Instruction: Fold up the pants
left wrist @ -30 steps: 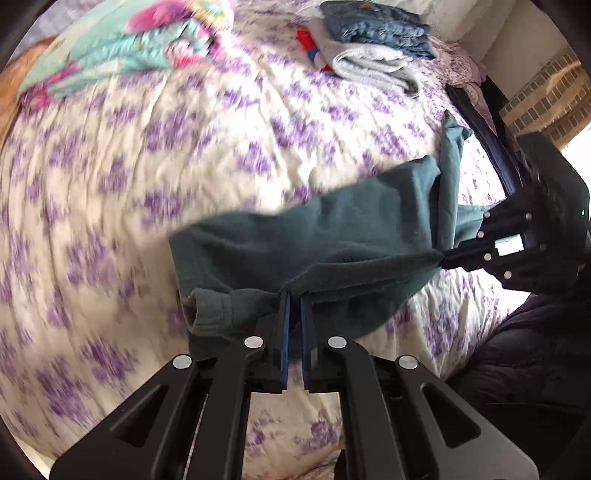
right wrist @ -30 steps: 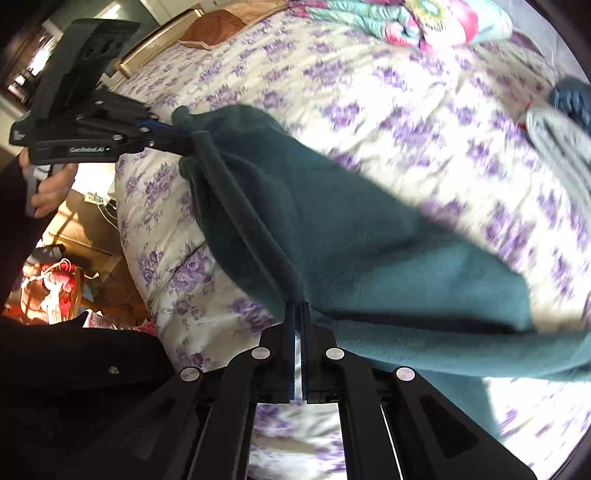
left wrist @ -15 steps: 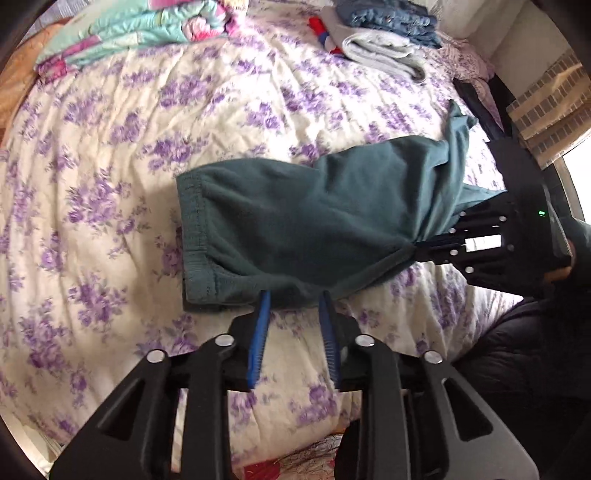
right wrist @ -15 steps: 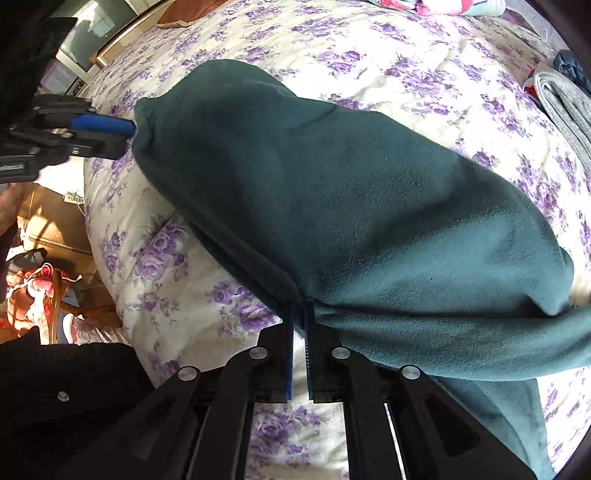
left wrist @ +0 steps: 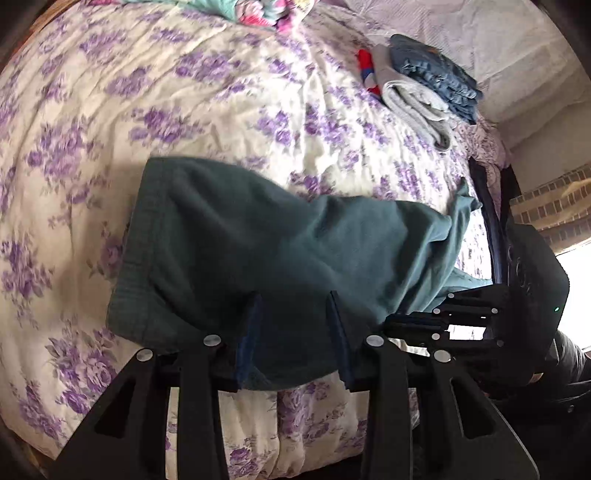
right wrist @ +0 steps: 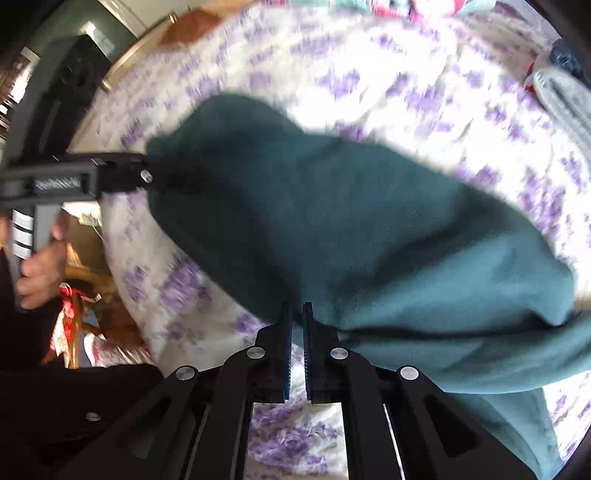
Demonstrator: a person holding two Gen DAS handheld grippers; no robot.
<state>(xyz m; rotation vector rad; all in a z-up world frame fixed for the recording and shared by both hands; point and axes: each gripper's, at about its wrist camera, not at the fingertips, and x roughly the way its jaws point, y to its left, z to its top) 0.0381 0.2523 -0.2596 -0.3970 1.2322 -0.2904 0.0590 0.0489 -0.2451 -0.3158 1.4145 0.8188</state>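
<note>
Dark teal pants [left wrist: 280, 251] lie folded lengthwise on the floral bedspread [left wrist: 184, 96], waistband to the left. My left gripper [left wrist: 293, 306] is open, its jaws wide apart over the near edge of the pants, cloth lying between them. In the right wrist view the pants [right wrist: 369, 229] fill the middle. My right gripper [right wrist: 297, 308] has its jaws slightly apart at the pants' near edge; the grip point is hard to see. The right gripper also shows in the left wrist view [left wrist: 391, 326], and the left gripper in the right wrist view [right wrist: 147, 173].
A stack of folded clothes [left wrist: 424, 88], jeans on top, sits at the far right of the bed. A colourful folded blanket [left wrist: 255, 11] lies at the far edge. A dark bed frame rail [left wrist: 491, 206] runs along the right. Furniture and clutter [right wrist: 77, 317] stand beside the bed.
My left gripper opened and let go of the pants, then moved forward over their near edge. The pants dropped onto the bed. My right gripper's jaws parted slightly.
</note>
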